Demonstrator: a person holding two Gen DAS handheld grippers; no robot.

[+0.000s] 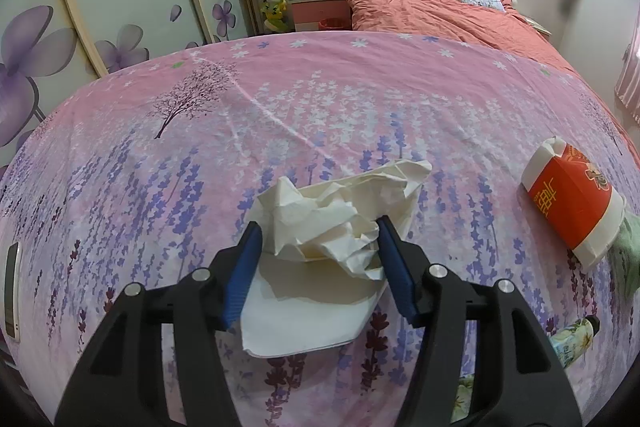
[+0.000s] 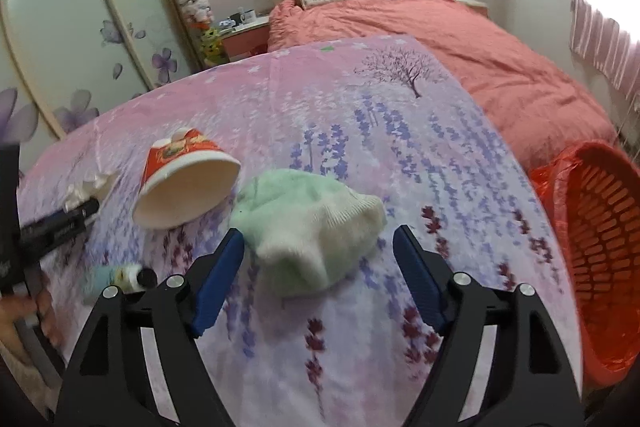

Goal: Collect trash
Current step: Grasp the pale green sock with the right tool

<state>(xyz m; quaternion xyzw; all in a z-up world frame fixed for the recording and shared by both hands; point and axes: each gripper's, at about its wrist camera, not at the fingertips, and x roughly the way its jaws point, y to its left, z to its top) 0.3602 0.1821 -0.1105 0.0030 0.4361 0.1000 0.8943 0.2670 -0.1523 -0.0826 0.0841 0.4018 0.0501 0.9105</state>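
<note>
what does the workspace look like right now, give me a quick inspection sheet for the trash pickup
surface: bed sheet, pink with purple flower print, wrinkled.
job's things: crumpled tissue lying on a flat white sheet; red paper cup tipped on its side; red basket with a red liner at the bed's edge.
clutter: knit hat, small tube, phone at the sheet's left edge.
grippers: left gripper straddles the tissue, contact unclear; right gripper open, nothing gripped, hat ahead of it.
cables: nothing seen.
surroundings: orange duvet, pillows, nightstand with mugs, flowered wardrobe doors.
</note>
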